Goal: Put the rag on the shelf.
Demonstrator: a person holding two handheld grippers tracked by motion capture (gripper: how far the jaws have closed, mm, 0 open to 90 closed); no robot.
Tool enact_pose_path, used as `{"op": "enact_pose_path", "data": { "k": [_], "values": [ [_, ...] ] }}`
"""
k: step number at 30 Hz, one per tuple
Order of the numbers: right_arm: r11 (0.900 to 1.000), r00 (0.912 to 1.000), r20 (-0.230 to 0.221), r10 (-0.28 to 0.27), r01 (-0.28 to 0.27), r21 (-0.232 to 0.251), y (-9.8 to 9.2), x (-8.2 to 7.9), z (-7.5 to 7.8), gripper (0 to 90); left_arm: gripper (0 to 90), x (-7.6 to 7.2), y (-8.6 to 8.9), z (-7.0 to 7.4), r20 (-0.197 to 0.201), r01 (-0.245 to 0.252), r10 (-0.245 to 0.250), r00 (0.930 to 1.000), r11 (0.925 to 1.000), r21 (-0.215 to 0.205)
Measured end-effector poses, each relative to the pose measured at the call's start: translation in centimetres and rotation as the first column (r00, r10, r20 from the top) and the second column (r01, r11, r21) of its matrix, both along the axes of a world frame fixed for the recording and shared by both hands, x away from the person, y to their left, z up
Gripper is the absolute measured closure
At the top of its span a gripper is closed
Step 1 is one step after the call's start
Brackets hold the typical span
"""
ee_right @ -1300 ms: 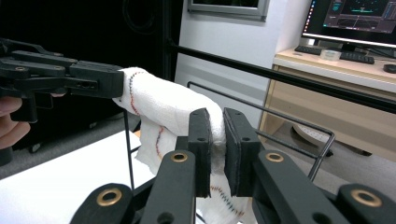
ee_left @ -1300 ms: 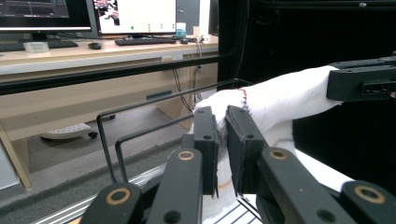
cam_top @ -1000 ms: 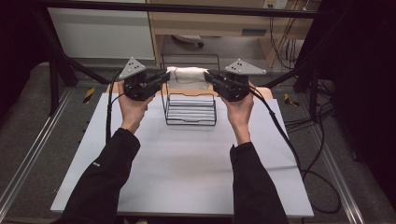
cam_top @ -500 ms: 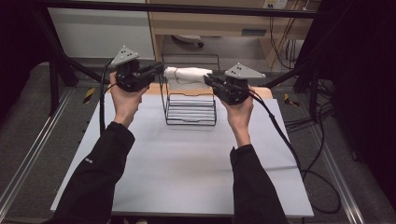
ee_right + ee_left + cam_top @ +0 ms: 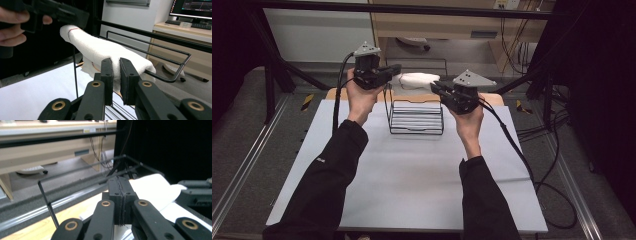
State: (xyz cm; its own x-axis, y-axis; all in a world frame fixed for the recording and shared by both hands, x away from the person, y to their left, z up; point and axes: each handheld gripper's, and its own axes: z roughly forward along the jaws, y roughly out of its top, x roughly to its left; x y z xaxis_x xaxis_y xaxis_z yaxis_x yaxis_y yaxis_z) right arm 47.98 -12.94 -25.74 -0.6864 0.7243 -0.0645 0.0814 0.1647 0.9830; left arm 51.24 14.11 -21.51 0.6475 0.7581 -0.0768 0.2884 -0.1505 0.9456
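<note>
White towel draped over black wire rack, left gripper jaws pressed together on nothing, right gripper jaws slightly apart beside towel, empty

Lab/office: black frame rig round table, loose cables, desk with monitor and keyboard.

You have open table in front of the wire rack; its upright wires and the draped towel block passage between your grippers.
</note>
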Motion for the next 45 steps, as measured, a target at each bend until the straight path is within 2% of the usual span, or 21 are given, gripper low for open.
{"op": "enact_pose_path", "data": {
  "k": [6,15,19,21,24,28,31,39,45],
  "values": [
    [1.000,1.0000,-0.004,0.005,-0.005,-0.002,-0.1,-0.2,0.0,81.1,89.4,-0.4,0.3,-0.9,-0.019,0.029,-0.029,0.9994,0.9995,0.008],
    [1.000,0.9998,-0.016,0.011,-0.011,-0.001,-0.3,-0.5,0.2,74.0,89.5,-1.0,0.3,-1.9,-0.013,0.044,-0.044,0.9990,0.9986,0.030],
    [0.999,0.9998,-0.008,0.020,-0.019,0.042,-0.6,-0.7,0.6,69.7,89.5,-1.0,0.3,-2.3,-0.018,0.044,-0.043,0.9989,0.9982,0.040],
    [0.998,0.9995,-0.014,0.029,-0.028,0.052,-0.7,-0.7,0.9,75.1,89.5,-0.9,0.3,-2.6,-0.021,0.043,-0.042,0.9989,0.9981,0.044],
    [0.999,0.9979,-0.057,0.029,-0.028,0.026,-0.2,-0.4,0.8,83.3,89.6,-0.9,0.2,-3.0,-0.024,0.041,-0.040,0.9989,0.9981,0.046],
    [0.999,0.9945,-0.105,0.001,-0.004,-0.032,0.5,0.2,-0.3,85.5,89.5,-0.9,0.2,-3.6,-0.026,0.040,-0.038,0.9989,0.9972,0.063],
    [0.999,0.9921,-0.125,-0.009,0.005,-0.032,0.7,0.6,-0.8,85.8,89.5,-0.9,0.3,-4.0,-0.032,0.040,-0.038,0.9988,0.9968,0.069],
    [0.998,0.9903,-0.131,-0.045,0.037,-0.058,0.8,1.4,-1.5,85.4,89.5,-0.6,0.4,-4.6,-0.034,0.035,-0.033,0.9989,0.9972,0.066],
    [0.998,0.9913,-0.127,-0.035,0.029,-0.050,0.7,1.4,-1.4,82.4,89.3,-0.7,0.4,-4.5,-0.029,0.034,-0.032,0.9991,0.9972,0.067]
  ]
}}
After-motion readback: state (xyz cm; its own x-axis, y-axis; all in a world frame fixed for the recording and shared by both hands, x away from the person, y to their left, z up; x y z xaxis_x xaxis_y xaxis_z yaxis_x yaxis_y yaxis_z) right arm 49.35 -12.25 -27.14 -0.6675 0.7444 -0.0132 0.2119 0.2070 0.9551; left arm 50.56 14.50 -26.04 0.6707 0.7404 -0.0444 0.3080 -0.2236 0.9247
